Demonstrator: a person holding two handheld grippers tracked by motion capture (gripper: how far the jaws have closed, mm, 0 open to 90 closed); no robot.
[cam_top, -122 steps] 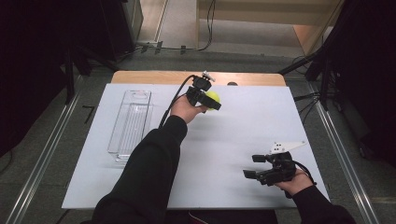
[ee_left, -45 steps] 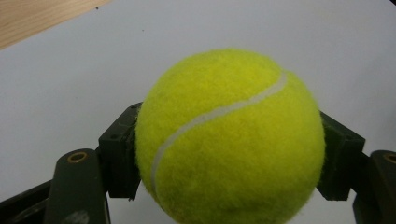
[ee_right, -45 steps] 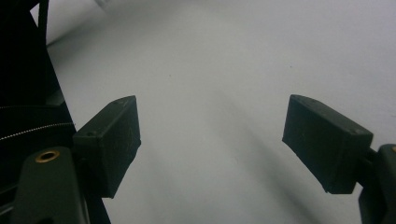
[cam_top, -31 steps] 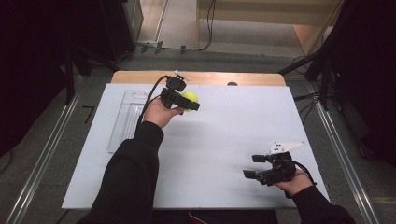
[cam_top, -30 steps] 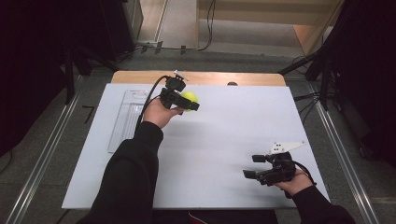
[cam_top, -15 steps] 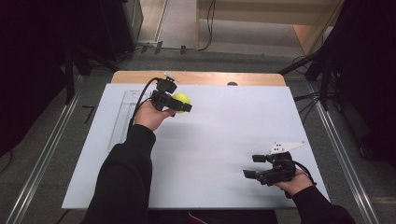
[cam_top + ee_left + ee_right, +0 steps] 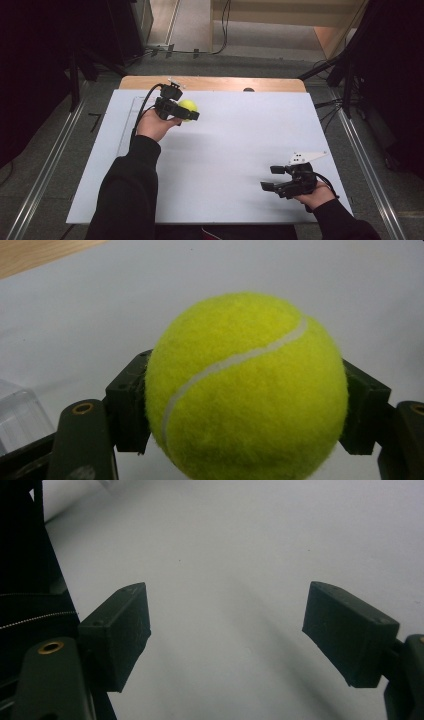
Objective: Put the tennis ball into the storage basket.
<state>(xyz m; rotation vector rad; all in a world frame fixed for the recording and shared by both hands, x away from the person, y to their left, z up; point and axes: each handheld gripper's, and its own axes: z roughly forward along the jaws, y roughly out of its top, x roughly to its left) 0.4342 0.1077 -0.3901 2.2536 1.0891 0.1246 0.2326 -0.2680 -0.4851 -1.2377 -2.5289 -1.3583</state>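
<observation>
**Tennis ball held clear of the table**

Nearest me, the right gripper [image 7: 274, 178] rests low over the white tabletop [image 7: 240, 150], its jaws spread wide with nothing between them. Farther off, the left gripper [image 7: 186, 111] is clamped on a fuzzy yellow-green tennis ball [image 7: 246, 390], carried above the far left part of the table. The ball looks light, springy and felt-covered, so it should grip well; squeezing across its widest middle, as here, seems the safest hold. A clear plastic box corner [image 7: 20, 415] sits just beside it.
</observation>
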